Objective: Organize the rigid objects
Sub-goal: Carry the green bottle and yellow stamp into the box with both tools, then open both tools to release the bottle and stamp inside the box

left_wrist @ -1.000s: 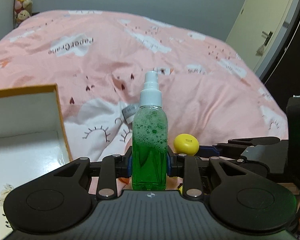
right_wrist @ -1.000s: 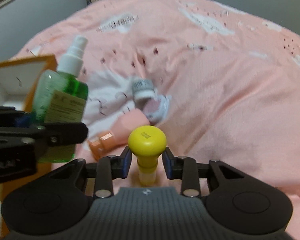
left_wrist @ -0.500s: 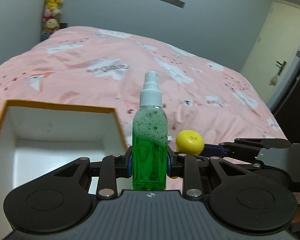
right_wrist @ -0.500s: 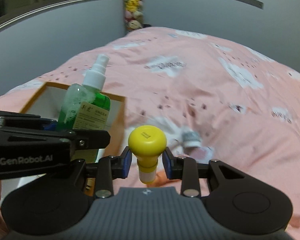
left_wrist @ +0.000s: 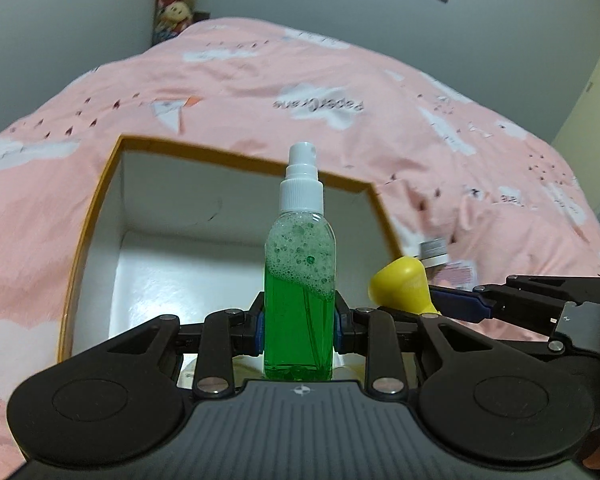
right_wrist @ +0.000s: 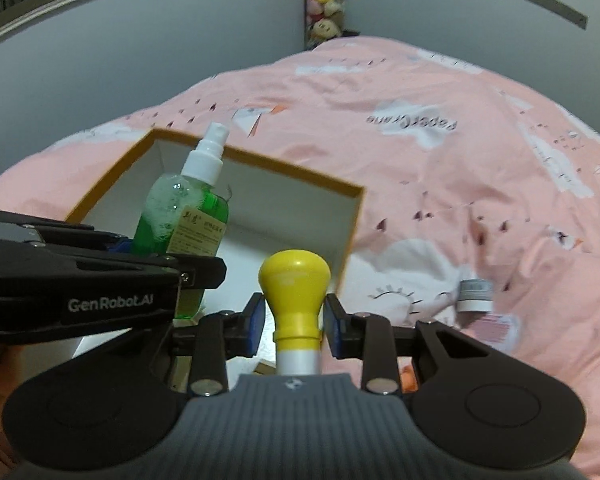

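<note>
My left gripper (left_wrist: 299,326) is shut on a green spray bottle (left_wrist: 299,272) with a white nozzle, held upright over the open white box with an orange rim (left_wrist: 236,160). The bottle also shows in the right wrist view (right_wrist: 180,216). My right gripper (right_wrist: 294,322) is shut on a yellow-capped bottle (right_wrist: 294,280), held over the box's right front part (right_wrist: 352,216). The yellow cap shows beside the left gripper (left_wrist: 402,284).
The box sits on a pink bedspread (left_wrist: 380,92). A small white-capped jar (right_wrist: 475,290) and a pink item (right_wrist: 496,328) lie on the bed right of the box. Grey walls and stuffed toys (right_wrist: 324,4) stand behind.
Both grippers have swung left with their bottles, from above the loose items on the bed to above the open box. The box now fills the middle of both views.
</note>
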Tool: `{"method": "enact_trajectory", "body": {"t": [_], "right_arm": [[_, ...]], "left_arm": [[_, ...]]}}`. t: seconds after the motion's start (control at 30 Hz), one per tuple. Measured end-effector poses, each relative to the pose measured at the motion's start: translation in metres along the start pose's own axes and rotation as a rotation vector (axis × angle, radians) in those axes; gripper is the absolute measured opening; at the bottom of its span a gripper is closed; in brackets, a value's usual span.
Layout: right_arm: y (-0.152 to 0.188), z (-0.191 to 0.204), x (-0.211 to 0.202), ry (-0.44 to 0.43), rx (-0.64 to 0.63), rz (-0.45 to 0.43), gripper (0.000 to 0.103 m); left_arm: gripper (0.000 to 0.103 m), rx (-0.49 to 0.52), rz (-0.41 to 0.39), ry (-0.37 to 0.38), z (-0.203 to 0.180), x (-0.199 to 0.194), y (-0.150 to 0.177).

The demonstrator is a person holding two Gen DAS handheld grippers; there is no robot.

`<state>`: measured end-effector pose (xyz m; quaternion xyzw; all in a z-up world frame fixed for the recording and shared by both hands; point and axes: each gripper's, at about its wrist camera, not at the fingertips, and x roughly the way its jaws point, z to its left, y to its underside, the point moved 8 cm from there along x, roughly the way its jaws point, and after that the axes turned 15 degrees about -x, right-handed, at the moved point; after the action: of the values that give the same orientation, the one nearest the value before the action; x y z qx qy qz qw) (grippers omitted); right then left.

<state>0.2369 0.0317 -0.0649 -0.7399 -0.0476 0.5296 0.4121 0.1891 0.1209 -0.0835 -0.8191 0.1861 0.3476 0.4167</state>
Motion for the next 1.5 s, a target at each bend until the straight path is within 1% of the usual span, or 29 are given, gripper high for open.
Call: {"method": "enact_trajectory", "body": {"t": [0.17, 0.4, 0.57, 0.67, 0.8, 1.0, 1.13, 1.23, 1.33, 1.4, 1.5], "right_arm": [[0.002, 0.005, 0.026, -0.036, -0.014, 0.054, 0.030], [-0.001, 0.019, 0.047, -0.047, -0.099, 0.085, 0.029], [-0.001, 0.026, 0.057, -0.033, -0.154, 0.097, 0.029], [-0.002, 0.030, 0.063, -0.022, -0.196, 0.104, 0.027], [-0.003, 0.032, 0.068, 0.013, -0.248, 0.110, 0.024], [-0.002, 0.030, 0.070, 0.022, -0.273, 0.116, 0.023], [-0.002, 0.031, 0.068, 0.023, -0.261, 0.115, 0.024], [-0.003, 0.031, 0.066, 0.033, -0.261, 0.113, 0.026], [-0.003, 0.031, 0.066, 0.040, -0.265, 0.110, 0.029], [-0.004, 0.029, 0.063, 0.042, -0.260, 0.104, 0.033], [-0.006, 0.027, 0.059, 0.046, -0.248, 0.090, 0.039]], "left_arm": [[0.033, 0.002, 0.032, -0.035, 0.014, 0.012, 0.002], [0.033, -0.013, 0.063, -0.085, 0.028, 0.026, 0.004], [0.033, -0.023, 0.083, -0.113, 0.037, 0.033, 0.006], [0.033, -0.032, 0.097, -0.127, 0.041, 0.035, 0.008], [0.033, -0.031, 0.103, -0.130, 0.043, 0.036, 0.008], [0.033, -0.032, 0.113, -0.129, 0.044, 0.036, 0.008], [0.035, -0.035, 0.113, -0.116, 0.043, 0.037, 0.007], [0.036, -0.025, 0.108, -0.122, 0.042, 0.038, 0.007], [0.041, -0.018, 0.099, -0.128, 0.040, 0.037, 0.006], [0.047, -0.024, 0.092, -0.125, 0.040, 0.035, 0.006], [0.050, -0.024, 0.079, -0.125, 0.039, 0.033, 0.004]]}}
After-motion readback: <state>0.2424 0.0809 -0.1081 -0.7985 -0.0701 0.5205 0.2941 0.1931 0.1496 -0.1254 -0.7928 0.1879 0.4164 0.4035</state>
